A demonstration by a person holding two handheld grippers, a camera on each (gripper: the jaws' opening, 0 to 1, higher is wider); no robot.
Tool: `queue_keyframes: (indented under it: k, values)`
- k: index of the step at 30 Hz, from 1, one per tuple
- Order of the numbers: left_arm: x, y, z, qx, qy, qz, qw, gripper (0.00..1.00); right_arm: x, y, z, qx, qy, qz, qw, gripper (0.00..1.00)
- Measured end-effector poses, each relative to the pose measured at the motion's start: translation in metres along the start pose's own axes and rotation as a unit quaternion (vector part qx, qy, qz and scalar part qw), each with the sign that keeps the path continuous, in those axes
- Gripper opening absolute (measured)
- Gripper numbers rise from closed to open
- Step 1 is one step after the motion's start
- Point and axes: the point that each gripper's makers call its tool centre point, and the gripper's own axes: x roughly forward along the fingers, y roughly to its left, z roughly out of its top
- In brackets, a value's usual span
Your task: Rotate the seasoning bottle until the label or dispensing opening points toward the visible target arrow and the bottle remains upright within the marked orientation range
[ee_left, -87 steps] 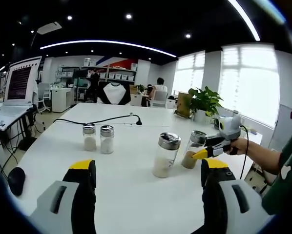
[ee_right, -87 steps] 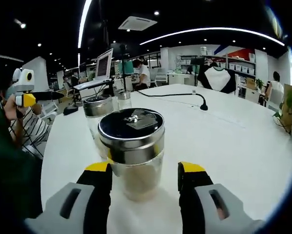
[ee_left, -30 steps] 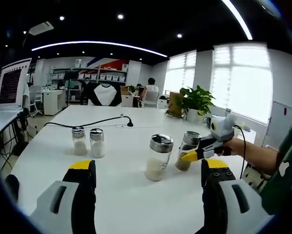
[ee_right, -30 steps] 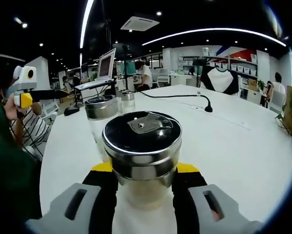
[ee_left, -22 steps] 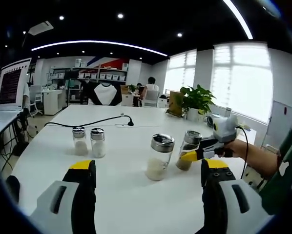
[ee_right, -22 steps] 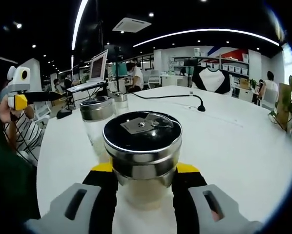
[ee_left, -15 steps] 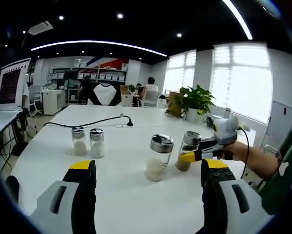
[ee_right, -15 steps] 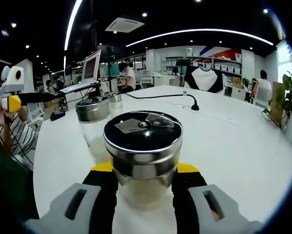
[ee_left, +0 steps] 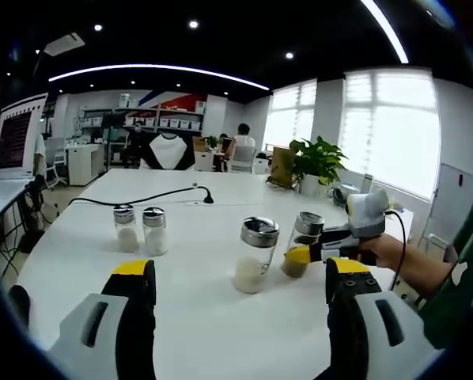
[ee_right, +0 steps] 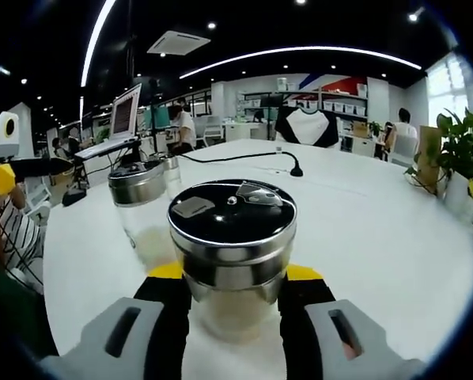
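Two yellow-tipped jaws of the right gripper (ee_right: 232, 277) are clamped on the glass sides of the seasoning bottle (ee_right: 232, 257), which fills the lower centre of the right gripper view and stands upright on the white desk (ee_right: 379, 229). On its black lid (ee_right: 232, 212) a small metal flap is seen, taken to be the dispensing opening. No target arrow can be made out, so the final heading cannot be judged. The turn is best made about the bottle's own axis, with its base kept flat and the grip held firm, so that the taller bottle (ee_right: 141, 207) just beside it at left centre is not knocked. The left gripper (ee_left: 240, 273) is held wide open, well short of the bottles.
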Motion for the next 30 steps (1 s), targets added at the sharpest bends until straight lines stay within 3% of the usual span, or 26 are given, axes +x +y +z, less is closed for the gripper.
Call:
queue_keyframes:
  k: [17,30]
  values:
    - [0.0022,-0.0031,0.0089,0.015,-0.009,-0.002,0.9998,0.94,0.0,-0.0031,0.0002,0.036,-0.005,-0.076,0.9964,0.42]
    - [-0.0013,-0.0042,-0.0003,0.006,0.0,0.003,1.0,0.93,-0.0003,-0.0057,-0.0004,0.061,-0.008,-0.14,0.9883,0.42]
